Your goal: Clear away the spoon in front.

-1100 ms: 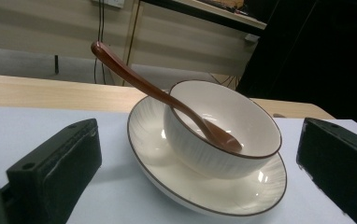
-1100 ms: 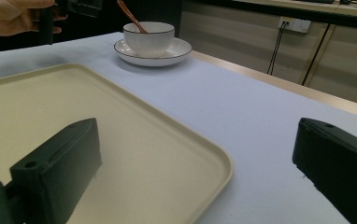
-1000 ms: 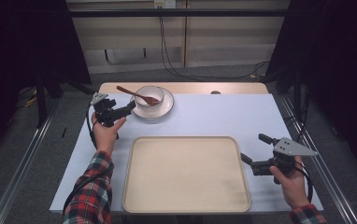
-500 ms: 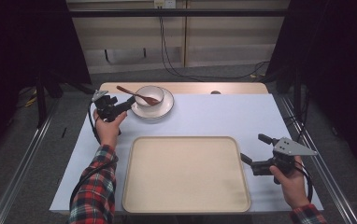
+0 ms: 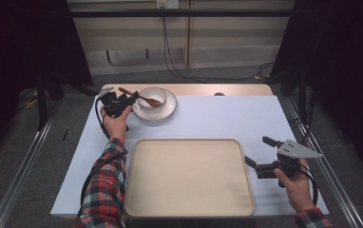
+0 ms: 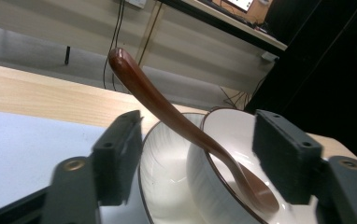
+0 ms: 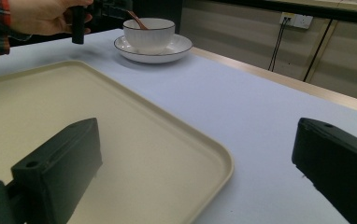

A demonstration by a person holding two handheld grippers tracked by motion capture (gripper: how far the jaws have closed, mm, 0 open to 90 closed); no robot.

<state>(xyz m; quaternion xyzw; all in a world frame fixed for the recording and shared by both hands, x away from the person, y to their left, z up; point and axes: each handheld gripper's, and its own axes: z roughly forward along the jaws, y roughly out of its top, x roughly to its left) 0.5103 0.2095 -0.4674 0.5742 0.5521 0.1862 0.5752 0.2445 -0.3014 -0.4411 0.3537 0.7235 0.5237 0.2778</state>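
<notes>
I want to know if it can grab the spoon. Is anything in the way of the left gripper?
Nothing visible is. The left gripper has been closing, its jaws either side of the spoon handle, not yet touching. The spoon rests in the bowl.

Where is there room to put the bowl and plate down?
The big tray is bare, so its whole middle is free. The cloth between the tray and the table's far edge, right of the plate, is open too. It is crowded at the far left, where the left gripper reaches the bowl and spoon.
</notes>
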